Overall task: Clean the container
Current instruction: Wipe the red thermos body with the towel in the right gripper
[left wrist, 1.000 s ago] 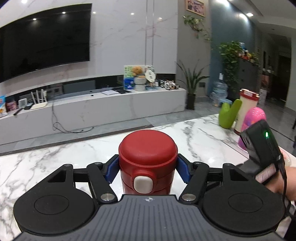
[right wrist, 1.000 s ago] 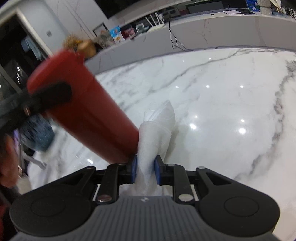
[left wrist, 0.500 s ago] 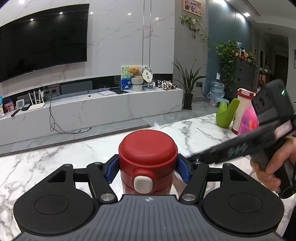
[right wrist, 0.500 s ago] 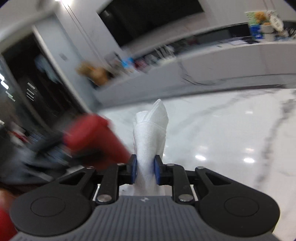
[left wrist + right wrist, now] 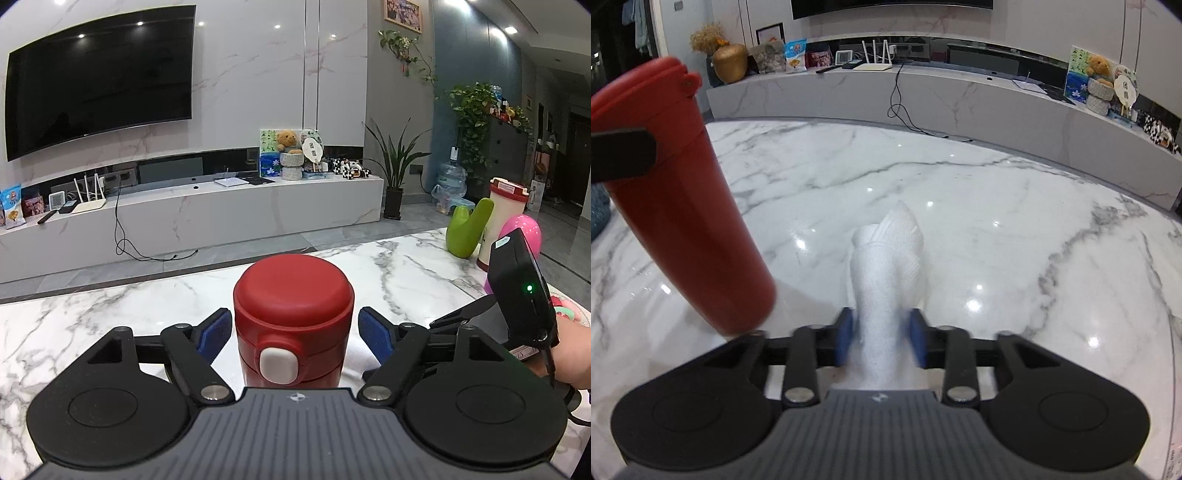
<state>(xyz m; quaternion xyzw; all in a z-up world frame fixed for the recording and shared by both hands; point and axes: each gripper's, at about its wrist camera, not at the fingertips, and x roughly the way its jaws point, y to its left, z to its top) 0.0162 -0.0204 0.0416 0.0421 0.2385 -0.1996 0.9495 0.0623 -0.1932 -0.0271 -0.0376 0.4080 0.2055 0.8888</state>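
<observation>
Now your left gripper (image 5: 294,334) is opening, its blue pads clear of the red flask (image 5: 293,317) standing on the marble table (image 5: 110,314) between them. Your right gripper (image 5: 881,341) is opening too, the white cloth (image 5: 890,280) between its pads.

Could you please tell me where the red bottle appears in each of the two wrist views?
Left wrist view: red bottle at lower centre, between the left gripper's opening jaws.
Right wrist view: red bottle at the left edge, leaning.
Shared landmark: the teddy bear.
</observation>
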